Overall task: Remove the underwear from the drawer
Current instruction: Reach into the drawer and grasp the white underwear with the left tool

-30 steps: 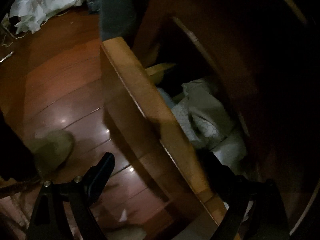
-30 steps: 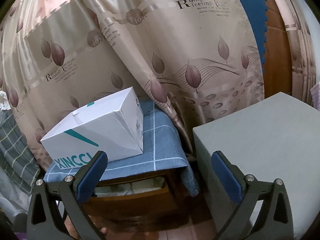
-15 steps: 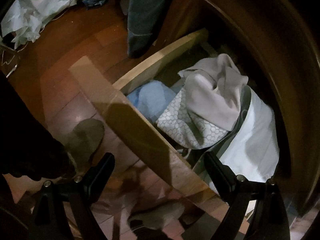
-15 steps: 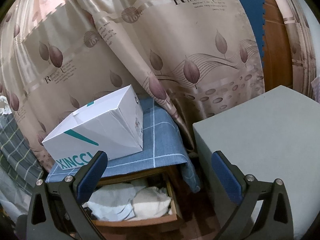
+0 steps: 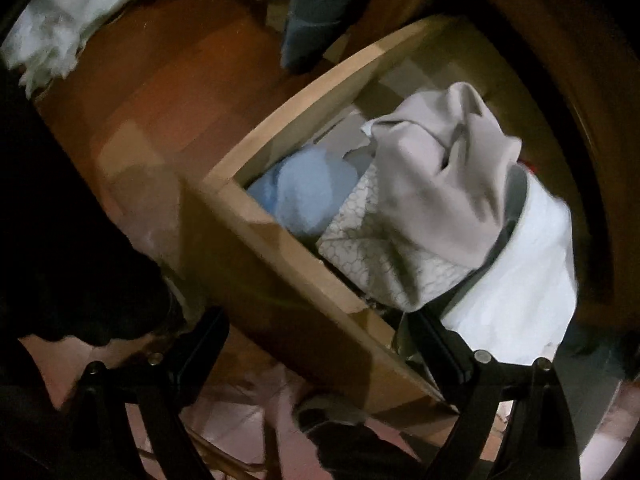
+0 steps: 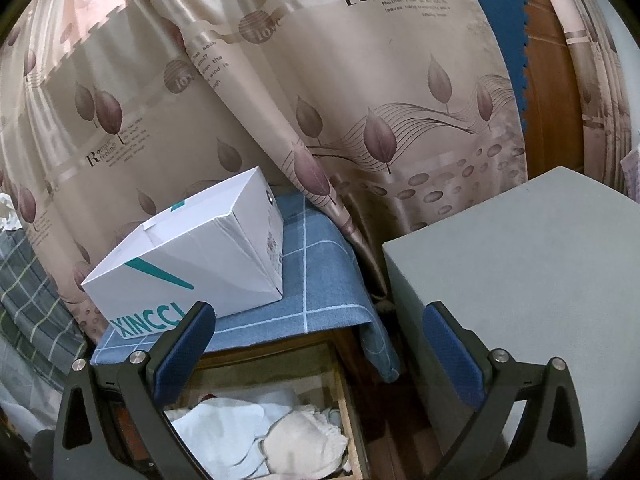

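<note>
Over open drawer (image 5: 304, 280): left gripper (image 5: 316, 344) jaws spread, straddling front panel; right gripper (image 6: 316, 340) jaws spread, empty.

The drawer (image 5: 304, 280) at the centre of the left wrist view is pale, matt bare wood, while the floor (image 5: 180, 80) at upper left is glossy reddish wood. Inside lie soft cloths: a smooth beige garment (image 5: 444, 184), a fleecy blue one (image 5: 304, 196). In the right wrist view, the curtain (image 6: 320, 100) is satiny and shiny, the white box (image 6: 200, 256) smooth cardboard, the blue cover (image 6: 320, 280) matt woven cloth.
</note>
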A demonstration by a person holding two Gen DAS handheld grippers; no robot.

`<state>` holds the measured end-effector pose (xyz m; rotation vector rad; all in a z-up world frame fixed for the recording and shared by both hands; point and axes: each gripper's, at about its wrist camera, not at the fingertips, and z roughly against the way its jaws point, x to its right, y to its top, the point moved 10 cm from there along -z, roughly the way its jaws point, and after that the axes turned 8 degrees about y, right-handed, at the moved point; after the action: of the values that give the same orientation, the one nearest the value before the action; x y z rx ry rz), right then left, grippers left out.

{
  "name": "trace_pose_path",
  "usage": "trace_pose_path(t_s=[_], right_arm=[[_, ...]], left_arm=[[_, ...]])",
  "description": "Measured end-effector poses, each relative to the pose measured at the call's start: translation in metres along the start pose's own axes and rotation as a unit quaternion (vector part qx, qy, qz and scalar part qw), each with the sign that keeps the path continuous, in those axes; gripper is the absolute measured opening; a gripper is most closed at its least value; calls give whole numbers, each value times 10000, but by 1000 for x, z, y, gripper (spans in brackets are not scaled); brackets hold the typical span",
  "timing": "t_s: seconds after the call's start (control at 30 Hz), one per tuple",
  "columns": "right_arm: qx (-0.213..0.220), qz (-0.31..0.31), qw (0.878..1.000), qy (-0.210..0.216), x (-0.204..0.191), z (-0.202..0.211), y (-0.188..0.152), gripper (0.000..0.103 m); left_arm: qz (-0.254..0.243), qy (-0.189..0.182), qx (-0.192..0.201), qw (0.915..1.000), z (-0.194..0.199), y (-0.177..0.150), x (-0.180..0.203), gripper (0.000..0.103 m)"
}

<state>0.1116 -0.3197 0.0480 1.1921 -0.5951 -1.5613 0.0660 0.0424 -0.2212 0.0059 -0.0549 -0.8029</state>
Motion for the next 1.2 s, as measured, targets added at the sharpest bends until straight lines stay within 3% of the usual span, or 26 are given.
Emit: trace_pose_path(t_s=[0.1, 0.23, 0.3, 0.4, 0.47, 0.53, 0.63, 0.7, 0.8, 1.1, 1.2], right_arm=[[-9, -19, 10000, -8, 1, -1, 0, 103], [-49, -11, 10000, -11, 2, -3, -1, 103], [-49, -21, 10000, -9, 2, -2, -2, 103], [-40, -27, 10000, -8, 3, -2, -1, 103], [-50, -27, 10000, -7, 3, -3, -2, 103], [-60, -25, 10000, 4, 2, -3, -2, 103], [-79, 4, 10000, 30, -2, -3, -3, 103], [-95, 24, 9999, 49, -4, -5, -4, 103], [-105, 25, 9999, 80, -5, -5, -5, 103], [-145, -48, 9998, 148, -4, -5, -6, 103], [-169, -47, 9997, 186, -4, -6, -6, 103]], left_arm=[[-285, -75, 237, 9993, 3, 2, 5, 93], [-791, 33, 1062, 9912, 28, 11, 7, 91], [-1005, -27, 1223, 9874, 39, 7, 10, 91], [-1576, 25, 1672, 9732, 75, 0, 10, 91], [-2113, -94, 1913, 9585, 90, -6, 9, 91], [-2744, -181, 2236, 9351, 110, -12, 21, 91], [-3733, -410, 2675, 8874, 133, -12, 46, 91], [-4403, -537, 2635, 8566, 134, -13, 70, 91], [-5047, -482, 2367, 8288, 118, -11, 100, 91], [-5920, -233, 2284, 7726, 78, -3, 140, 91], [-6083, -36, 2221, 7620, 64, -2, 146, 91]])
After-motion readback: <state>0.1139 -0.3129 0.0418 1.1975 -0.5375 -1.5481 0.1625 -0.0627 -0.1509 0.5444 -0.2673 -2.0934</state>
